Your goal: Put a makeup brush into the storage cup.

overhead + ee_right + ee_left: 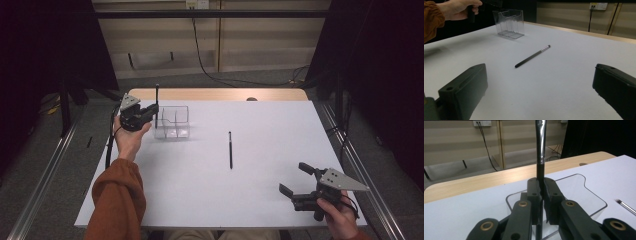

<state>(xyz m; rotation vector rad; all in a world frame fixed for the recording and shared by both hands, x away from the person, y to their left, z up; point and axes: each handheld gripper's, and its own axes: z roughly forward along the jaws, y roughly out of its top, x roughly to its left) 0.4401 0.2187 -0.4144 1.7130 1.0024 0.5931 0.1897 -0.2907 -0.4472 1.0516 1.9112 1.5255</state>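
The white desk (280,200) is free in the near and right parts. A thin black pen (230,149) lies in the middle; a clear plastic box (172,121) stands far left.

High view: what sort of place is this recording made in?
Probably a lab recording station, not a home: a bare white table flanked by metal rails, black curtains at both sides, and loose cables on the floor running to a wall socket.
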